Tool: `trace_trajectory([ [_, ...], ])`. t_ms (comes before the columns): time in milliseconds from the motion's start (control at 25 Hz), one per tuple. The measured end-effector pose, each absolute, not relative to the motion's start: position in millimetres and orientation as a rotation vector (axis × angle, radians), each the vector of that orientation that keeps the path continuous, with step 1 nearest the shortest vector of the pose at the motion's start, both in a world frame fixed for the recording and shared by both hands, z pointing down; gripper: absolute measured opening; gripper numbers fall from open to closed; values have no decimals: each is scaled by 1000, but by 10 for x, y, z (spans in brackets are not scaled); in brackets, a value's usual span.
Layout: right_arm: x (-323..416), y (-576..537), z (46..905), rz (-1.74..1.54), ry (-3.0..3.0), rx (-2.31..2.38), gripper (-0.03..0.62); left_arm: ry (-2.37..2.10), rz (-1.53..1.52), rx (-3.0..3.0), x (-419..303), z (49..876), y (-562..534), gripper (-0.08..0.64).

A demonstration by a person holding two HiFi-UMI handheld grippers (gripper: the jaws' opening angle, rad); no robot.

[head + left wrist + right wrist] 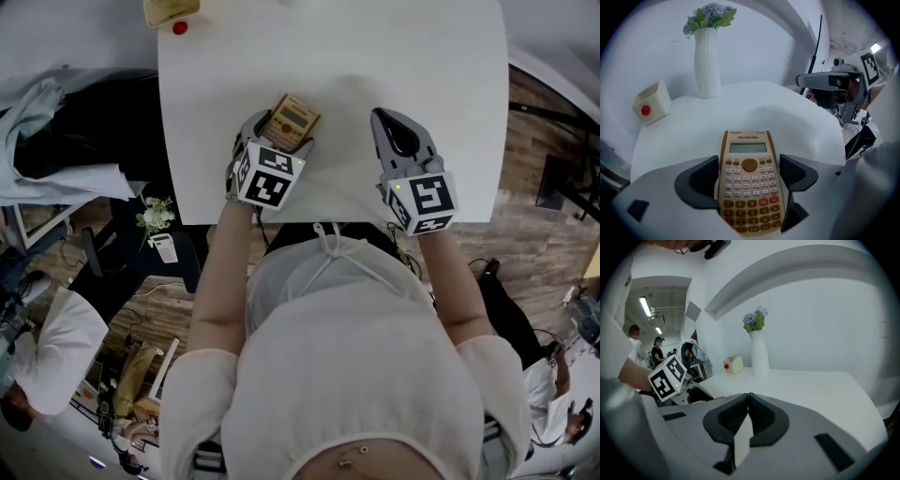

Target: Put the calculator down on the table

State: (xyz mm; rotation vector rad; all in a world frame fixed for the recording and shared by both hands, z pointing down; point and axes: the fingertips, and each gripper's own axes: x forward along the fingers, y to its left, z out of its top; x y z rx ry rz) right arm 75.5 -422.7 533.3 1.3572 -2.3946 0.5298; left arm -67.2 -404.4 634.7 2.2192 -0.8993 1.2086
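A tan calculator (pixel 749 180) with brown and red keys lies face up between the jaws of my left gripper (pixel 749 176), which is shut on its two long sides. In the head view the calculator (pixel 292 119) sticks out ahead of the left gripper (pixel 278 131) over the near left part of the white table (pixel 375 56). Whether it touches the tabletop I cannot tell. My right gripper (pixel 398 131) hovers to the right over the table, its jaws pressed together with nothing in them (pixel 748 401).
A white vase (pixel 708 61) with flowers stands at the table's far side, a small white box (pixel 651 103) with a red button left of it. The table's near edge (pixel 328 221) runs just under both grippers. Other people and chairs are around the table.
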Motion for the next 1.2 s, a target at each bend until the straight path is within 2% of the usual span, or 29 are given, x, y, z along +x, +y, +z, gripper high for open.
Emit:
trace_trajectory([
  [320,712,-4152,5125,474,-2409,1363,6,-911,1140,2267,-676,6248,-3983,407],
  [760,680,-3909,4596,331,-2459,1405,6,-1140,824,2542,-698,5020,-4049,402],
  [800,686,-3878,4535,319,-2466,1409,6,-1173,784,2566,-693,4868,-4043,386],
  [840,692,-3848,4473,305,-2472,1415,6,-1225,737,2588,-701,4704,-4043,336],
  [920,714,-3794,4345,273,-2482,1440,6,-1352,633,2629,-739,4358,-4038,187],
  [1040,758,-3718,4162,233,-2493,1488,6,-1449,507,2677,-771,3930,-3963,99],
  [1200,792,-3633,3934,189,-2524,1529,6,-1528,396,2698,-887,3577,-3852,31],
])
